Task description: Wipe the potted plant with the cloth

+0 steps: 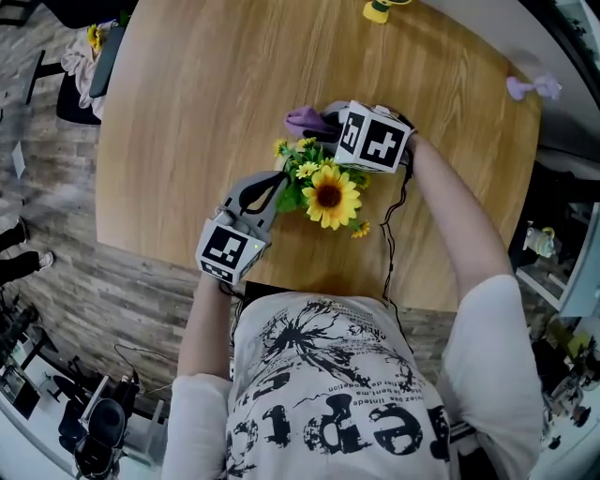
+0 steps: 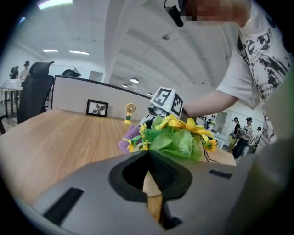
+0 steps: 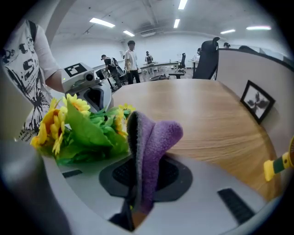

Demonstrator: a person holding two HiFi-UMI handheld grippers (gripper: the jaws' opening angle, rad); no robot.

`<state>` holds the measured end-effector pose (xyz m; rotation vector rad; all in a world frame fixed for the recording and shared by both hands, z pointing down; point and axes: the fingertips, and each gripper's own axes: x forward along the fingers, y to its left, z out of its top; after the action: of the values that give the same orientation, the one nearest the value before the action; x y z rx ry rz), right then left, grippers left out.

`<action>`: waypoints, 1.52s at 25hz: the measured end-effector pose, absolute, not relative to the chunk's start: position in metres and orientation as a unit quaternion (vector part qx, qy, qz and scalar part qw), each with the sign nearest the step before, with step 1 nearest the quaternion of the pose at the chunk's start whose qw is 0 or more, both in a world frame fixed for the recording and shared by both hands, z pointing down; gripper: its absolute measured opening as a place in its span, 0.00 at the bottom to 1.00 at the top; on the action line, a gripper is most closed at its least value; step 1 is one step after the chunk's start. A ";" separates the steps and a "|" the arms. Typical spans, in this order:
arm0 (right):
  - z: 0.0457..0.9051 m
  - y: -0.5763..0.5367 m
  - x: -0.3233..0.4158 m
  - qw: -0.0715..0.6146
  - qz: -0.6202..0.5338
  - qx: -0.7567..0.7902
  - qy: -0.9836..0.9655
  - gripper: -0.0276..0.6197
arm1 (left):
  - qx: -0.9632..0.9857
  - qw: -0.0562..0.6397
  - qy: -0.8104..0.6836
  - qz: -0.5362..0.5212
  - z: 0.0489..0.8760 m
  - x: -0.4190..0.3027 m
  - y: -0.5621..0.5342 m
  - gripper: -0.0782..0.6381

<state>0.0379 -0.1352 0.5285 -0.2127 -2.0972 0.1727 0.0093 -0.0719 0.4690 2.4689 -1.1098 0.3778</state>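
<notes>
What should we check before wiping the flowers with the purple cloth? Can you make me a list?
1. Cloth pinched in the right gripper: ok.
2. Cloth close to the potted plant: ok, right beside its leaves.
3. Left gripper holding the plant steady: not ok; its jaws are shut on nothing, next to the leaves.
4. Plant's base sitting flat on the table: cannot tell, the flowers hide it.

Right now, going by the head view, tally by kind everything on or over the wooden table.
grippers: 2, the left gripper and the right gripper
potted plant: 1
cloth: 1
small yellow object at the far edge: 1
small purple object at the right rim: 1
Total: 6
</notes>
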 end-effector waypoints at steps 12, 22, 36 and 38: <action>0.536 -0.120 0.074 0.541 0.046 -0.140 -0.828 0.15 | 0.876 0.212 -0.416 0.122 0.470 0.006 -0.072 0.11; 0.539 -0.107 0.101 0.519 0.093 -0.077 -0.846 0.15 | 0.876 0.204 -0.417 0.129 0.472 0.007 -0.072 0.11; 0.526 -0.110 0.158 0.535 0.089 0.041 -0.839 0.15 | 0.865 0.202 -0.442 0.126 0.473 0.005 -0.073 0.11; 0.514 -0.130 0.164 0.523 0.068 0.102 -0.844 0.15 | 0.861 0.216 -0.447 0.114 0.473 0.004 -0.074 0.11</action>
<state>0.1638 -0.1296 0.5136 0.2432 -2.0208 0.1617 0.0041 -0.0735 0.4728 2.3849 -1.2388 0.3164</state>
